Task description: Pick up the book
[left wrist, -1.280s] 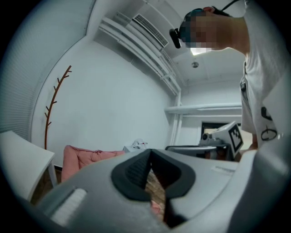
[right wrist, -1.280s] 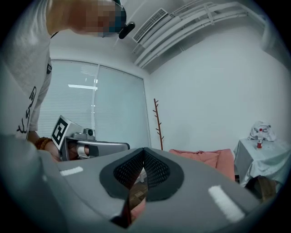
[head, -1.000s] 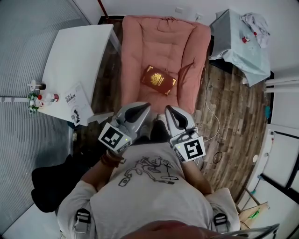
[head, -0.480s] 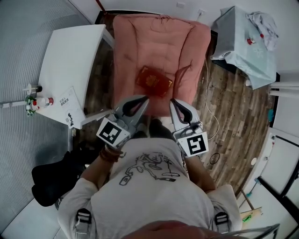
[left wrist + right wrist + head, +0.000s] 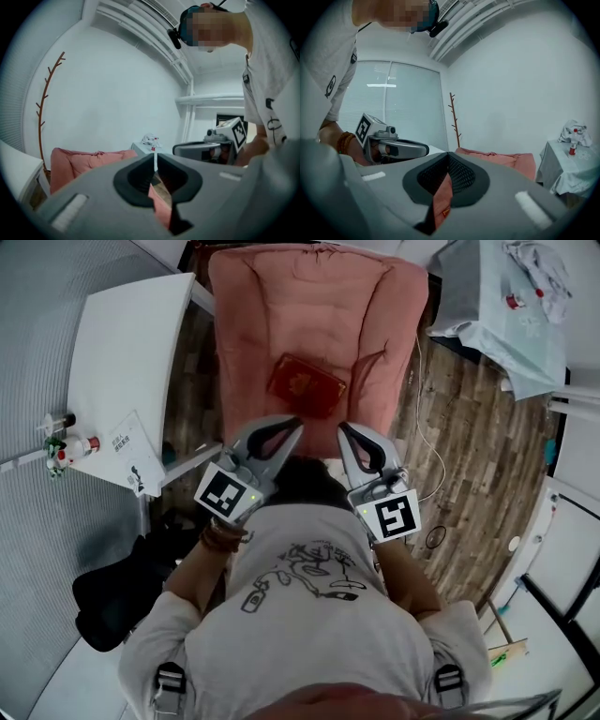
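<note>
The left gripper (image 5: 296, 422), jaws all but together and just starting to part, and the right gripper (image 5: 341, 426), jaws closed, are both empty. They hover side by side over the near edge of a pink cushion (image 5: 253, 324). The book (image 5: 307, 385) lies just beyond, with only bare cushion between. A white table (image 5: 131, 352) stands left, a draped table (image 5: 497, 329) far right.

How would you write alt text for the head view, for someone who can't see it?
Seen from above, a person points the left gripper and right gripper, both empty, toward a red book lying on a pink cushion. The right jaws are shut, the left just starting to open. A white table stands at left.
</note>
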Demonstrator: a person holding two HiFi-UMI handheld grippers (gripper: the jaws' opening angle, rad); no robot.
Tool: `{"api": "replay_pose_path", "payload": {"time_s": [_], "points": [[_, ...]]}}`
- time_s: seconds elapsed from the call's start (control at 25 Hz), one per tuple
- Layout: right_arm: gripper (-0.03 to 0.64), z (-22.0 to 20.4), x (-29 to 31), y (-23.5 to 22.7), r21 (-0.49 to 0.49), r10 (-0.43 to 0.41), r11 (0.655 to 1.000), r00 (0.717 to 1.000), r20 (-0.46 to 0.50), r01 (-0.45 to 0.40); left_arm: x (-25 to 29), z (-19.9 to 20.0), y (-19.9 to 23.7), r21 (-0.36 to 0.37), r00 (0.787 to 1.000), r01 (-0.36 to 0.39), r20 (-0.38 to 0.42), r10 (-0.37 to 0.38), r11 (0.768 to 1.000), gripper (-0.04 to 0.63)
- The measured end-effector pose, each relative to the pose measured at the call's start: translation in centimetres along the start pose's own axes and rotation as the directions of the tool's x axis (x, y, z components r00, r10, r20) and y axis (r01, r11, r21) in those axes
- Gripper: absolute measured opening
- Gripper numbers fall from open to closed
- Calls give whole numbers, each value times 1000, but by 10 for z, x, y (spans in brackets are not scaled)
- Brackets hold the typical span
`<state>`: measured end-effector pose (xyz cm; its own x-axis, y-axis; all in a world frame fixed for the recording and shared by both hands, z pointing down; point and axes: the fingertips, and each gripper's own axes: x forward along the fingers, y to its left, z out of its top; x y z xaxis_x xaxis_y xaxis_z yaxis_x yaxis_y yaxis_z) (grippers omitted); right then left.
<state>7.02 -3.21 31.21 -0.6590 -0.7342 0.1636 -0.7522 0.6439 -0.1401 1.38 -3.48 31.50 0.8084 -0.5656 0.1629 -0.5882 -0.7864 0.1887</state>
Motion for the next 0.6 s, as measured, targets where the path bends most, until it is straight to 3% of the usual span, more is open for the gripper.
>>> {"api": "replay_pose_path", "payload": {"time_s": [0.32, 0.6], "points": [[8, -48, 42, -30, 20, -37, 999, 996, -78, 39, 23, -55, 54, -9, 996, 26, -88, -26, 1000, 64], [107, -121, 76, -45, 61, -35, 997, 982, -188, 47, 36, -126, 102, -44, 983, 28, -179, -36, 999, 125]]}}
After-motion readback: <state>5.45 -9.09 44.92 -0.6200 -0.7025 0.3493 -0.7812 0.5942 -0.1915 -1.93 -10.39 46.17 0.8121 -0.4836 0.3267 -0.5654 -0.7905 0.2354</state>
